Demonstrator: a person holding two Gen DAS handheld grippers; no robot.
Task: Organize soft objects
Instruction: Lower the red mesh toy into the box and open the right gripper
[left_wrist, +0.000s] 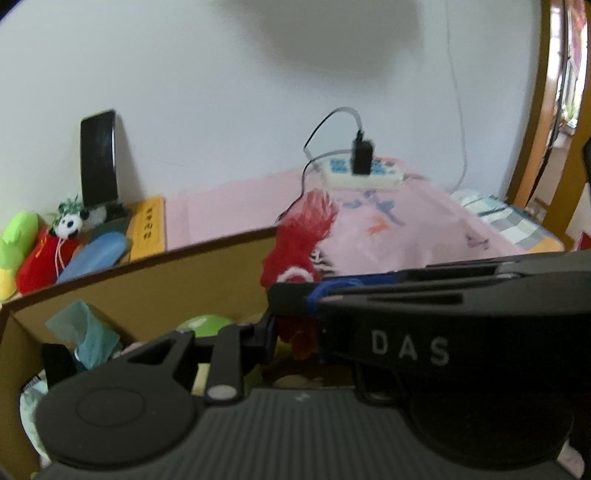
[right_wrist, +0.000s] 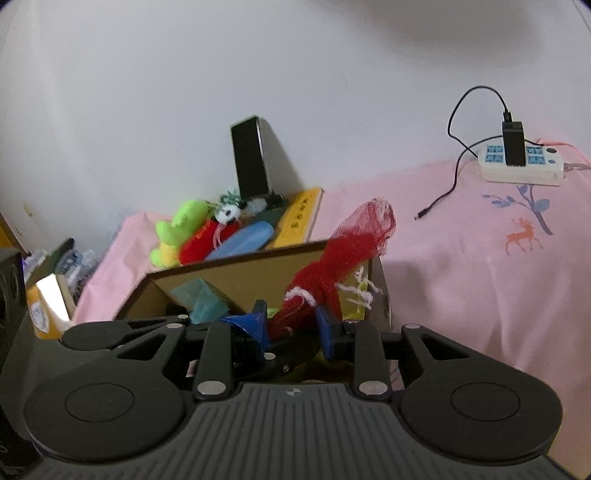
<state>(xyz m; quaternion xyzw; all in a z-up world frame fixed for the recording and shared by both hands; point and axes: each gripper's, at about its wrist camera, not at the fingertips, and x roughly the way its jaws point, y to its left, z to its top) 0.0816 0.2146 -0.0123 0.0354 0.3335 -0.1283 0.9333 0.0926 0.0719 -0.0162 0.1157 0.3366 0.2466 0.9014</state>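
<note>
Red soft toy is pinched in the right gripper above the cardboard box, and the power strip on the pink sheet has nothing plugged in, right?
Not quite. The power strip has a black adapter plugged in, as the right wrist view shows. The rest stands: red soft toy in the right gripper, above the cardboard box.

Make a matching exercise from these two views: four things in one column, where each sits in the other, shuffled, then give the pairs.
Things
1. red mesh toy
2. panda plush
3. power strip
4. teal cloth

Places
A. inside the cardboard box
B. on the pink bedsheet, with a black charger plugged in
C. between the fingers of the right gripper
D. in the pile of soft toys by the wall, beyond the box

Pairs: 1-C, 2-D, 3-B, 4-A
</note>
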